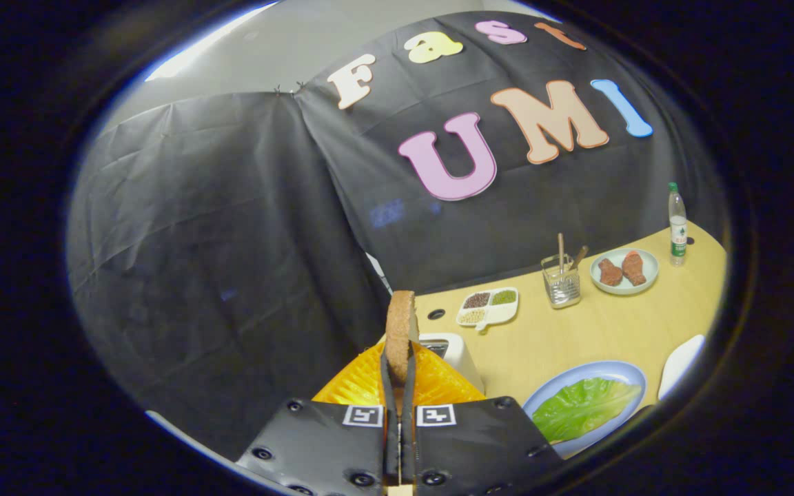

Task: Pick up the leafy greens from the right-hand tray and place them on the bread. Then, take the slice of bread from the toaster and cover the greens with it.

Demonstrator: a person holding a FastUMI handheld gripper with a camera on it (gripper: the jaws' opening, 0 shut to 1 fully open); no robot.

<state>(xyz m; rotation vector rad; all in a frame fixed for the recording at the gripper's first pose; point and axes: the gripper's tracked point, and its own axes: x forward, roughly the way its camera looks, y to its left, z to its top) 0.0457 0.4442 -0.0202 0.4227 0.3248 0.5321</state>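
The gripper (400, 386) is clamped on the bread slice (400, 331), both fingers pressing its flat faces near the lower edge, so the slice stands upright above the fingertips at 12 o'clock from them. The toaster (453, 350) sits just beyond, at about 1 o'clock, and an orange tray (355, 386) lies under the fingers. The greens (583, 408) lie on a blue plate (628, 372) at 3 o'clock from the fingers; whether bread is under them cannot be told. My judgement is that the main risk is the thin grip: most of the slice stands free above the pads, so a quick swing toward the plate could let it pivot or slip out. Tilting it flat also asks for care, since it may land edge-first and push the leaf aside, or hang off the rim. At 1 to 2 o'clock, well apart, stand a divided dish (490, 306), a holder (562, 282), a second plate (624, 270) and a bottle (677, 224), clear of the path.
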